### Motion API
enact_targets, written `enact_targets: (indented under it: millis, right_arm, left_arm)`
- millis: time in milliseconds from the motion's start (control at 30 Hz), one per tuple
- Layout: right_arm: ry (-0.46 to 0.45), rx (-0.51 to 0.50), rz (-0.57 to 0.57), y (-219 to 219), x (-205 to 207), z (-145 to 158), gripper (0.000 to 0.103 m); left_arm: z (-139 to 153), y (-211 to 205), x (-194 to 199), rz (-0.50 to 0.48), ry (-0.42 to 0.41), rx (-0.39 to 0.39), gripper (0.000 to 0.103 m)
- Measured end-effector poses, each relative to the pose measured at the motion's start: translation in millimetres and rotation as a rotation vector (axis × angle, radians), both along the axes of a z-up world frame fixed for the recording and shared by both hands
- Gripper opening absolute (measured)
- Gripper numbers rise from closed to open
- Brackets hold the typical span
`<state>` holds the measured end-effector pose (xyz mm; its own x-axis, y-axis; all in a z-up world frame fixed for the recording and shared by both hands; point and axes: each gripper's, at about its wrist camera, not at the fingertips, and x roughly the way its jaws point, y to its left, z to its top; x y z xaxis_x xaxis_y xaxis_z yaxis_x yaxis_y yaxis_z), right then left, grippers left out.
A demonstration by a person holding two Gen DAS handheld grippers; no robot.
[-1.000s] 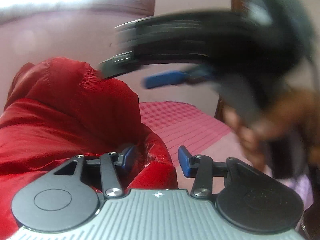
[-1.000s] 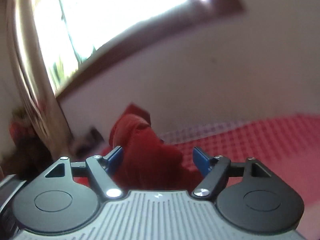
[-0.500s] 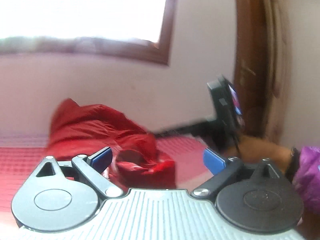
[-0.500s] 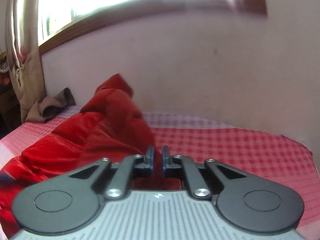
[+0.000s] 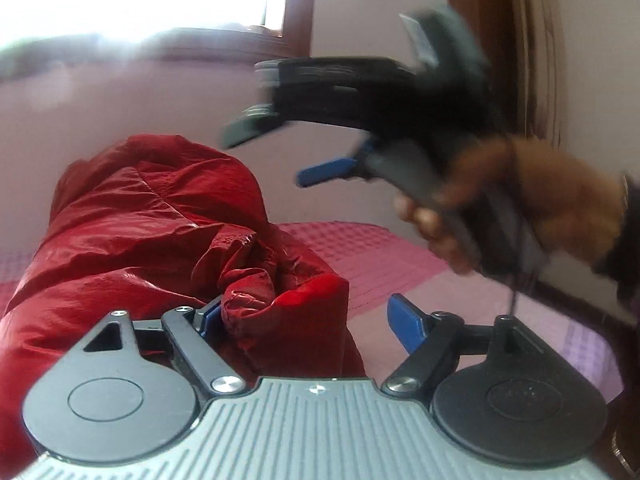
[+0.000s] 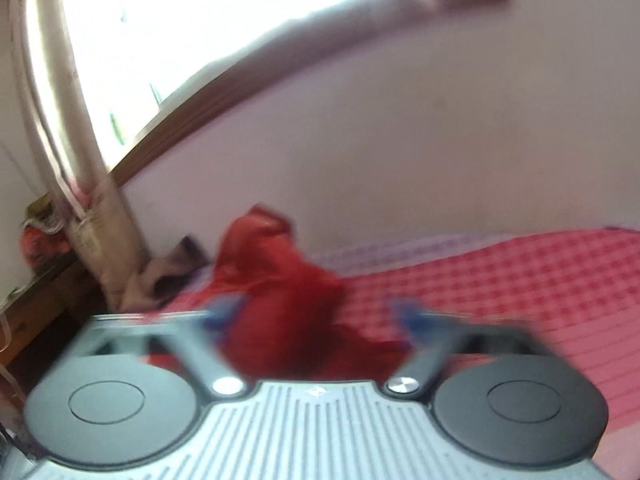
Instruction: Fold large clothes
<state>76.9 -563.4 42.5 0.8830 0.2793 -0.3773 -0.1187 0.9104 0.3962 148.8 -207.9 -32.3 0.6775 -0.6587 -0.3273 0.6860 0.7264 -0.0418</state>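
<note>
Spreading its 2 blue-padded fingers wide, the left gripper [image 5: 308, 316] sits low over the bed, with a bunched fold of the red jacket [image 5: 160, 240] lying in the gap between them. The left pad presses against or sits just beside the crumpled cloth, while the right pad stands apart from it, so nothing is clamped. The shiny red jacket is heaped on the bed [image 5: 384, 264], which wears a pink checked cover, and the pile rises toward the pale wall behind.

Above and to the right in the left wrist view, the right gripper [image 5: 280, 152] is held in the air by the person's right hand [image 5: 520, 208], blurred, its fingers apart and holding nothing.

From the right wrist view, the right gripper [image 6: 316, 314] is blurred too, its blue pads spread well apart with the jacket [image 6: 280, 288] seen between and beyond them, not gripped. Farther off, a crumpled brownish cloth [image 6: 160, 276] lies near the wall beside a pale curtain [image 6: 80, 184], under a bright window [image 6: 200, 20].
</note>
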Motion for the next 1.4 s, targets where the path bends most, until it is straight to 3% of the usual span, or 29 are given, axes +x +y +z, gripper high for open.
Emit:
enact_targets:
  millis: [100,133,167,200,300,400,500,567,667,767,833,900,967,1067,1133,1200,1267,1333,1400]
  right_arm:
    - [0.044,-0.076,0.016,23,26,2,0.103]
    - [0.046,-0.089,0.039,30,32,2,0.097]
    - [0.051,-0.118,0.058,40,40,-1,0.055]
    - [0.072,-0.19,0.06,53,46,-3,0.033]
    - [0.011,-0.346,0.074,78,36,-3,0.016]
    - [-0.048,-0.428,0.026,73,13,1,0.014]
    - [-0.032,-0.441,-0.011,53,1,-12,0.013]
    - [-0.022,-0.356,-0.043,30,-4,-28,0.013]
    - [0.029,-0.132,-0.096,-5,0,-61,0.014]
    - [0.164,-0.13,-0.142,-14,10,-103,0.013]
    - [0.127,-0.042,-0.166,-19,1,-114,0.013]
    - [0.039,0.037,-0.227,-30,-15,-103,0.013]
    - [-0.066,-0.02,-0.226,-22,-28,-75,0.014]
    - [-0.205,-0.1,-0.087,6,-33,-25,0.014]
    - [-0.2,-0.205,0.015,33,-18,-6,0.014]
    - [-0.161,-0.378,0.104,68,4,-1,0.013]
    - [-0.074,-0.554,0.166,97,28,-16,0.012]
    - [-0.046,-0.74,0.192,112,36,-39,0.012]
    - [-0.018,-0.705,0.192,102,42,-51,0.012]
  left_arm:
    - [-5,10,-4,-0.003,-0.005,0.005,0.085]
    - [-7,9,-4,-0.004,-0.012,0.013,0.086]
    - [-7,2,4,-0.006,-0.017,0.017,0.086]
    - [-8,0,5,-0.005,-0.021,0.022,0.087]
    - [-10,2,10,-0.043,-0.002,-0.003,0.089]
    - [-12,-2,3,-0.094,-0.015,0.009,0.09]
    - [-16,-4,-4,-0.16,-0.039,0.03,0.091]
    - [-21,-4,-5,-0.172,-0.053,0.048,0.094]
    - [-26,-7,-3,-0.17,-0.052,0.071,0.101]
    - [-32,-9,0,-0.162,-0.051,0.095,0.101]
    - [-33,-8,4,-0.171,-0.044,0.083,0.101]
    - [-33,-8,2,-0.17,-0.044,0.082,0.101]
    - [-36,-17,1,-0.164,-0.053,0.088,0.101]
    - [-39,-23,1,-0.16,-0.057,0.093,0.101]
    - [-42,-19,-3,-0.163,-0.055,0.093,0.101]
    - [-44,-21,-2,-0.16,-0.059,0.098,0.101]
    - [-47,-19,-6,-0.175,-0.067,0.105,0.101]
    - [-46,-18,-9,-0.198,-0.075,0.115,0.101]
    - [-45,-15,-11,-0.207,-0.095,0.137,0.101]
